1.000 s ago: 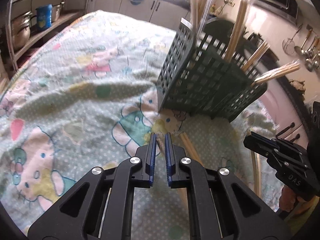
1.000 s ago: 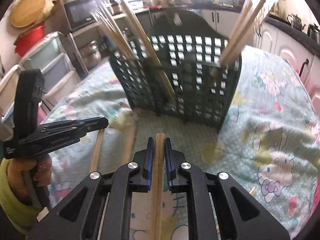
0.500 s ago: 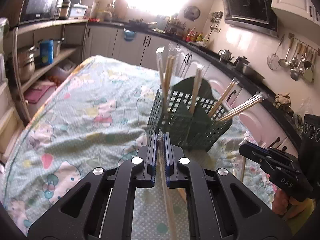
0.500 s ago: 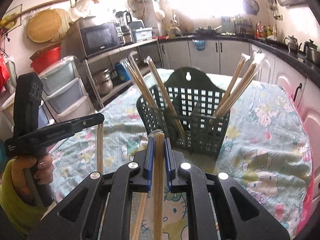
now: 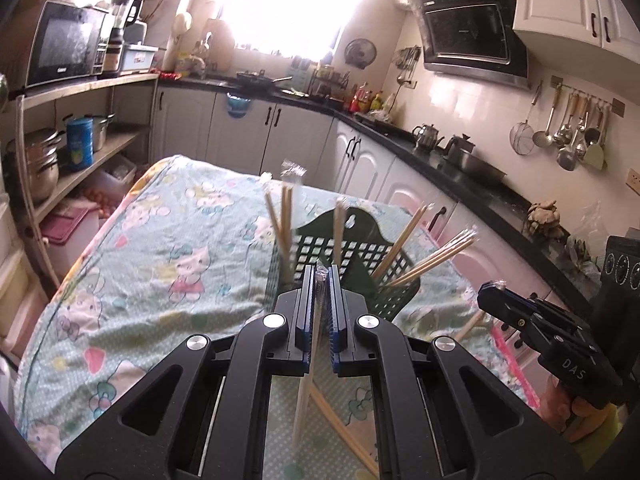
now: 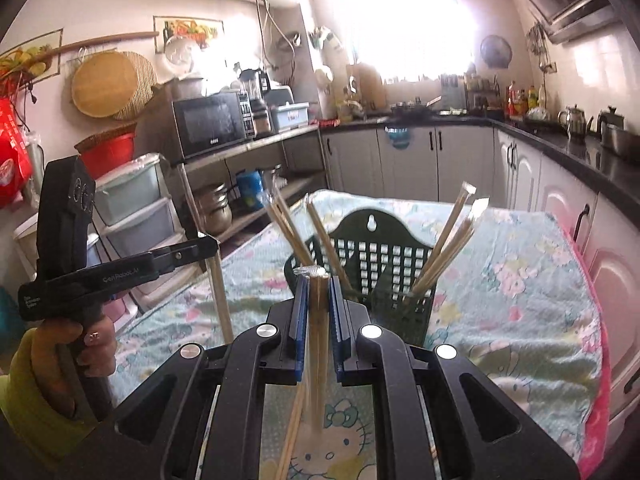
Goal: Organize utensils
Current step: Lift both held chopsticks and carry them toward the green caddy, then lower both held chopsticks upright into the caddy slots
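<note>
A dark green slotted utensil basket (image 5: 360, 264) (image 6: 384, 276) stands on the cartoon-print tablecloth (image 5: 168, 256) with several wrapped chopstick pairs leaning in it. My left gripper (image 5: 319, 280) is shut on a wrapped chopstick pair (image 5: 306, 380) that hangs down between its fingers, held high in front of the basket. My right gripper (image 6: 318, 284) is shut on another wrapped chopstick pair (image 6: 316, 360), also raised before the basket. Each gripper shows in the other's view: the right gripper (image 5: 496, 300) and the left gripper (image 6: 204, 246).
More chopsticks (image 5: 340, 420) lie on the cloth (image 6: 520, 280) below the grippers. Shelves with pots and a microwave (image 6: 212, 124) stand to the left. Counters and white cabinets (image 5: 360, 156) run behind and right of the table. The table's right edge is pink (image 6: 596, 360).
Both grippers have lifted from near the cloth, each carrying a chopstick pair upward. The left one took hold of its pair; the basket now appears farther and lower.
</note>
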### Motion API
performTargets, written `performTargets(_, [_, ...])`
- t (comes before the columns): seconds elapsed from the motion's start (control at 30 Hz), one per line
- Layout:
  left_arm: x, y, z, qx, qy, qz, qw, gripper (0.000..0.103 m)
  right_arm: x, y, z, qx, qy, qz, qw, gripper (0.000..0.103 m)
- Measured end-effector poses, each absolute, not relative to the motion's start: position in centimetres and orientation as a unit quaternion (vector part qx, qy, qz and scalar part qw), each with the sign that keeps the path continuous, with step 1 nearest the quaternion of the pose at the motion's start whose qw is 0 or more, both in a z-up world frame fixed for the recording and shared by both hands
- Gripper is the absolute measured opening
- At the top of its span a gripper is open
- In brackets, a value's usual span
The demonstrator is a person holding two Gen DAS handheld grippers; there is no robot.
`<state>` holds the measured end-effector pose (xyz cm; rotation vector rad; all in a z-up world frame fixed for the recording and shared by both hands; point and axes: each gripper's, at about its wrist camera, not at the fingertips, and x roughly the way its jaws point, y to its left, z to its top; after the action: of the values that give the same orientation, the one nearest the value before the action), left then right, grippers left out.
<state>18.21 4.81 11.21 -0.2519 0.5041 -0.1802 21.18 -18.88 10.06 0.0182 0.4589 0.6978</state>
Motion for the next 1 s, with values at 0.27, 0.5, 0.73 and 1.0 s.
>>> performTargets(0.27, [18.8, 3.2, 13.3, -0.108, 0.229, -0.107, 0.962, 0.002, 21.3, -19.7, 11.9, 0.017, 0.197, 0.333, 0.922, 0.010])
performTargets(0.5, [19.9, 1.7, 16.4, -0.093, 0.200, -0.122, 0.968, 0.002, 22.1, -20.2, 14.0, 0.021, 0.176, 0.330, 0.927, 0.010])
performTargets(0.73, [21.0, 0.7, 19.5, -0.090, 0.161, -0.125, 0.975, 0.002, 23.2, -20.9, 16.9, 0.030, 0.145, 0.324, 0.934, 0.010])
performTargets(1.0, [22.9, 0.9, 22.1, -0.104, 0.111, -0.108, 0.982, 0.002, 25.3, -21.5, 19.8, 0.034, 0.112, 0.306, 0.945, 0.010])
